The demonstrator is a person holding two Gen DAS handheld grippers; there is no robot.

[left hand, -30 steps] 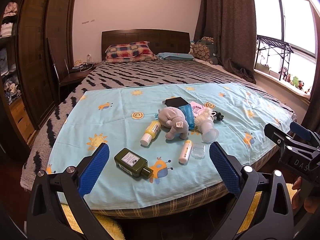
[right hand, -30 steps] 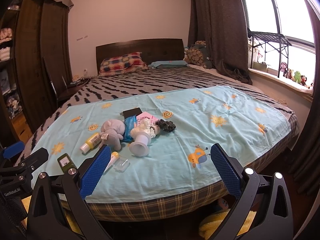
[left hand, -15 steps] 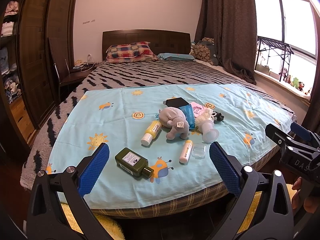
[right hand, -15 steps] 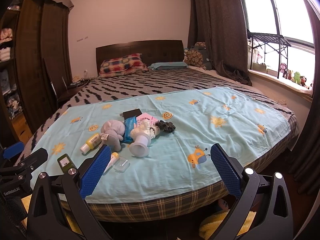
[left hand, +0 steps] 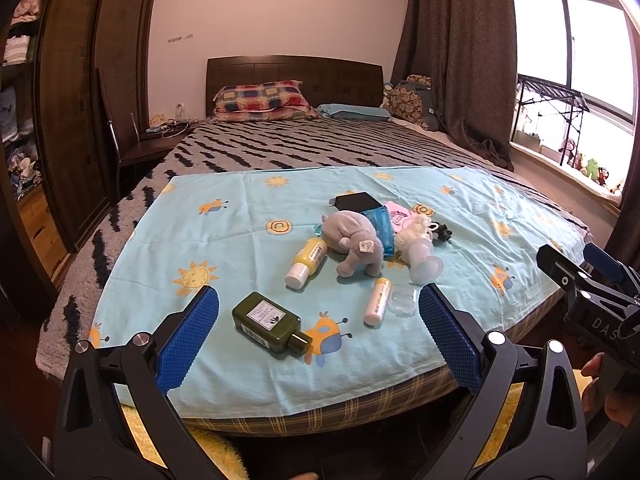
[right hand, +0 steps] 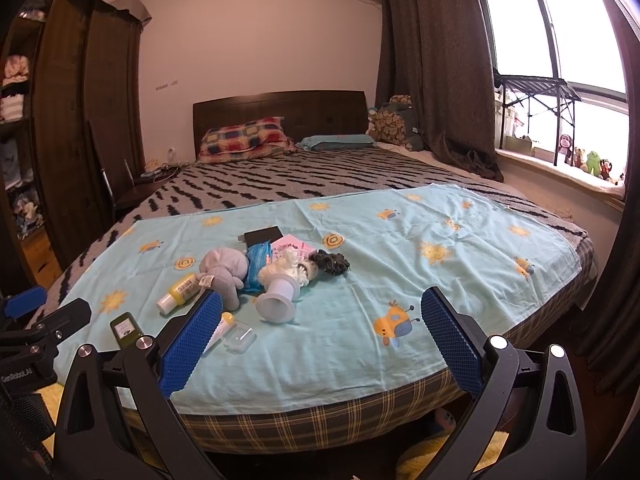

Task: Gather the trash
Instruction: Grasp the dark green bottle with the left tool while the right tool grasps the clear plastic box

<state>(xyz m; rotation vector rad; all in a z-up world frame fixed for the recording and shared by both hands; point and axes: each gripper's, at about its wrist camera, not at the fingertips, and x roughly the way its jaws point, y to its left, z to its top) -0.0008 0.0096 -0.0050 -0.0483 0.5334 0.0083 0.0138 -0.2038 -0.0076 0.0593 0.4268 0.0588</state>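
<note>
A light blue sheet [left hand: 240,240] covers the foot of the bed and carries a cluster of items. A dark green bottle [left hand: 271,324] lies nearest, between the tips of my open left gripper [left hand: 318,332]. Further on lie a yellow bottle [left hand: 306,263], a small white tube [left hand: 377,301], a clear plastic case [left hand: 401,300], a grey plush elephant [left hand: 354,244], a blue packet [left hand: 380,228], a pink packet [left hand: 399,214], a black box [left hand: 356,201] and a white funnel-shaped cup [left hand: 422,264]. My right gripper [right hand: 320,334] is open over bare sheet, with the cup [right hand: 277,303] just left of centre.
Striped bedding [right hand: 300,184] and pillows [right hand: 244,140] lie beyond the sheet. A wardrobe [left hand: 80,120] and chair [left hand: 124,136] stand left, curtains [right hand: 436,80] and a window sill with toys [right hand: 584,160] right. Yellow rug [left hand: 200,448] lies below the bed edge.
Both grippers have drifted very slightly toward the bed; the items sit where they were and both jaws stay open.
</note>
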